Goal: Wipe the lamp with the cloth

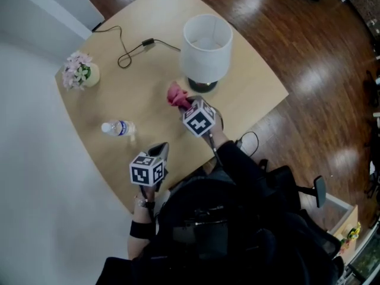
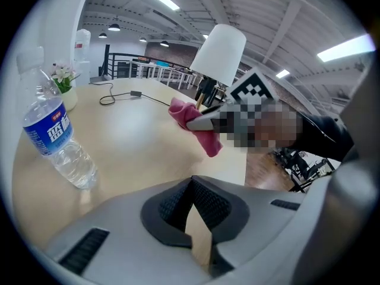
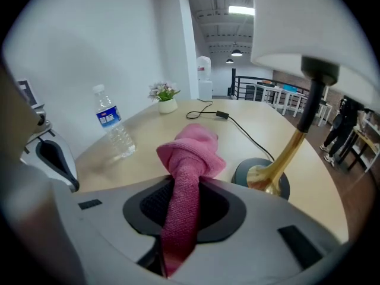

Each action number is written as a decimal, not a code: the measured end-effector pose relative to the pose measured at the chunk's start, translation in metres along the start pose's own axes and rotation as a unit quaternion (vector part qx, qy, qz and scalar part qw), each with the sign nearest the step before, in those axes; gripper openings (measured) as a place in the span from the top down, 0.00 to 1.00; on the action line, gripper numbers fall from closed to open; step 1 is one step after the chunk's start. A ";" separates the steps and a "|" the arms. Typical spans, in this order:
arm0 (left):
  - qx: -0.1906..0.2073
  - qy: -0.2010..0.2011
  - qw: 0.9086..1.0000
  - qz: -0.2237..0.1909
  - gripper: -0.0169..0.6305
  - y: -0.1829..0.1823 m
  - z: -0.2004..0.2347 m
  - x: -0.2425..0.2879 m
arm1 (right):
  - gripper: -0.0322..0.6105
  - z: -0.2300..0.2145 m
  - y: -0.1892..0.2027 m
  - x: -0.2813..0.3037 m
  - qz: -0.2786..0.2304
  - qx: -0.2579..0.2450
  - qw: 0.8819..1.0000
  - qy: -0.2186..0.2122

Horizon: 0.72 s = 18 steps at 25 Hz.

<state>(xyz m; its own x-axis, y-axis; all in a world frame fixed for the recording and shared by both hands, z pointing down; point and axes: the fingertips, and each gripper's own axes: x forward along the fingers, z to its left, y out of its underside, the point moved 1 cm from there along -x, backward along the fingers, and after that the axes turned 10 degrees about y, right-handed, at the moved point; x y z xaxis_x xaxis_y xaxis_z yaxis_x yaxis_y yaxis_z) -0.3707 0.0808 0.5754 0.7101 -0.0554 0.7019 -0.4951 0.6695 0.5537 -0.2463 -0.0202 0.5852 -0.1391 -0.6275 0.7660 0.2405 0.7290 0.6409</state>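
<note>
The lamp (image 1: 206, 46) has a white shade, a brass stem (image 3: 294, 153) and a dark round base (image 1: 203, 86), and stands on the far side of the tan table (image 1: 249, 82). My right gripper (image 1: 184, 103) is shut on a pink cloth (image 3: 190, 150), which bunches out past the jaws. It hangs just in front of the lamp base, apart from it. In the left gripper view the cloth (image 2: 202, 132) hangs below the shade (image 2: 218, 55). My left gripper (image 2: 191, 183) is near the table's front edge, its pads together with nothing between them.
A clear water bottle (image 1: 118, 127) lies on the table to the left of both grippers. A small pot of pink flowers (image 1: 80, 71) stands at the far left. The lamp's black cord (image 1: 133, 49) trails across the back of the table. Dark wood floor surrounds the table.
</note>
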 end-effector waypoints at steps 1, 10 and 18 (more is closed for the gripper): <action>0.002 0.002 1.000 -0.002 0.98 0.001 -0.001 0.000 | 0.80 0.006 0.007 -0.005 0.003 0.000 1.000 -0.003; 0.012 0.012 1.000 -0.014 0.98 0.021 -0.009 -0.007 | 0.80 0.050 0.070 -0.063 0.025 0.002 1.000 0.000; -0.009 -0.006 1.000 -0.014 0.98 0.051 -0.006 -0.016 | 0.80 0.067 0.120 -0.071 0.058 0.036 0.998 -0.006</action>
<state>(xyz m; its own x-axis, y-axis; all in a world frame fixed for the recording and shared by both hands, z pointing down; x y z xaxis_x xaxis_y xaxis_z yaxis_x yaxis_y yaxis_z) -0.4040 0.1206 0.5896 0.7177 -0.0826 0.6914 -0.4656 0.6813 0.5648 -0.2720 0.1302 0.6108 -0.1251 -0.5344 0.8359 0.1862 0.8149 0.5489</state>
